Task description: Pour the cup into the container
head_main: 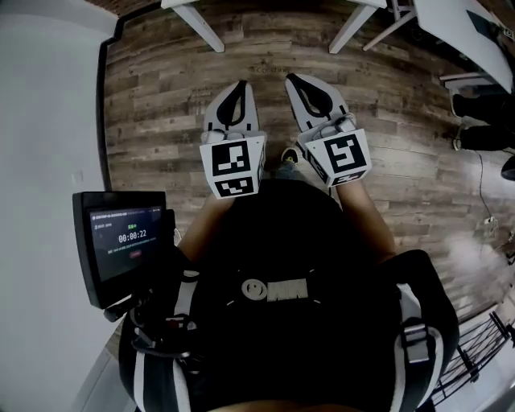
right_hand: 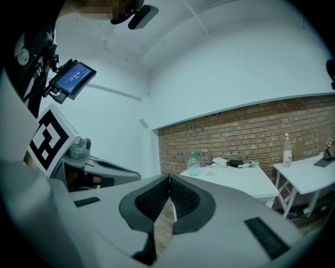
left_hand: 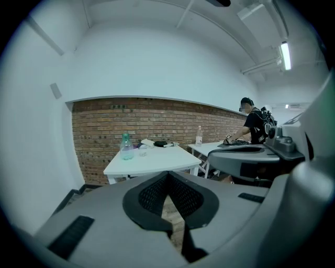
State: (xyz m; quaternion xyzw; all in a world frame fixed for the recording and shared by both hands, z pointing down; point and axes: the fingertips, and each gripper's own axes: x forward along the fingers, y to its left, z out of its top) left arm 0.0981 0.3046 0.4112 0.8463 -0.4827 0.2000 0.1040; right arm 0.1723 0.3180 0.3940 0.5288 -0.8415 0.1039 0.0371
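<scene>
Both grippers are held out over a wooden floor [head_main: 161,96], far from any table. My left gripper [head_main: 241,83] is shut and holds nothing; its pads meet at the tip [left_hand: 167,172]. Close to its right, my right gripper [head_main: 291,78] is also shut and empty, jaws touching [right_hand: 169,177]. Ahead stands a white table [left_hand: 157,161] against a brick wall. On it are a greenish clear bottle [left_hand: 126,146], a small clear item [left_hand: 142,153] that may be the cup, and dark and white things [left_hand: 159,143]. The same table [right_hand: 238,179] and bottle [right_hand: 193,163] show in the right gripper view.
A second white table [right_hand: 309,175] with a clear bottle [right_hand: 287,150] stands to the right; a person [left_hand: 256,123] works at it. White table legs [head_main: 197,24] cross the top of the head view. A small screen [head_main: 121,241] is mounted at my left side.
</scene>
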